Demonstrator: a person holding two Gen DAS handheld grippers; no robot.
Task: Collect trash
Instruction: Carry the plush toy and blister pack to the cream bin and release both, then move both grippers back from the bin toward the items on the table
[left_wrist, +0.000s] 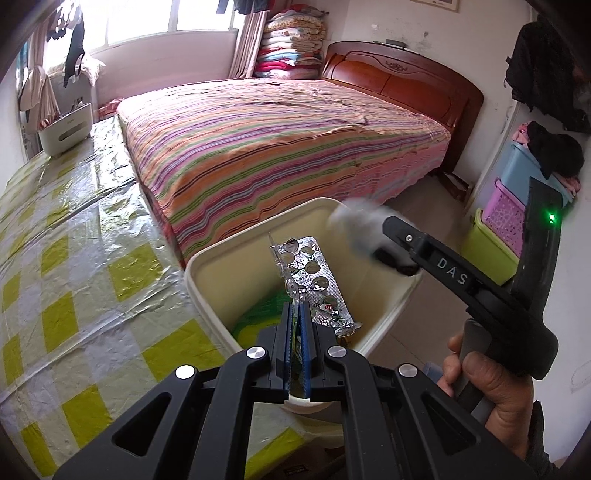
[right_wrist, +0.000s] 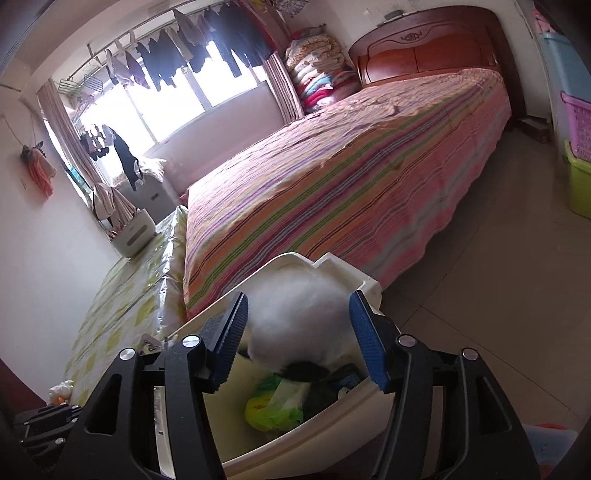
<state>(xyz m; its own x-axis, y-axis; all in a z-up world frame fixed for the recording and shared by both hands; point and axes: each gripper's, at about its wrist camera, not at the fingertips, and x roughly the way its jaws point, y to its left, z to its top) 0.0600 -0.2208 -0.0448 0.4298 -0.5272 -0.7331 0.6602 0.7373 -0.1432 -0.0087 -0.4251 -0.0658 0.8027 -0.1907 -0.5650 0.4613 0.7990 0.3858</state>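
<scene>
My left gripper (left_wrist: 294, 314) is pinched tight on a shiny empty pill sheet (left_wrist: 314, 278), and I hold it over the cream trash bin (left_wrist: 207, 291) so it can fall in. Green wrappers (right_wrist: 275, 406) already lie at the bottom. My right gripper (right_wrist: 297, 325) has its fingers wide apart above the bin, and a fluffy white wad (right_wrist: 299, 314) sits between them, blurry, maybe dropping

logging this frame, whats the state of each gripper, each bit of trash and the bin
left gripper: shut on the blister pack, above the bin
blister pack: used, pockets burst, pinched by one end
right gripper: open, over the bin
white wad: blurred, between the open fingers, touching neither
bin: open top, green wrapper already inside
</scene>
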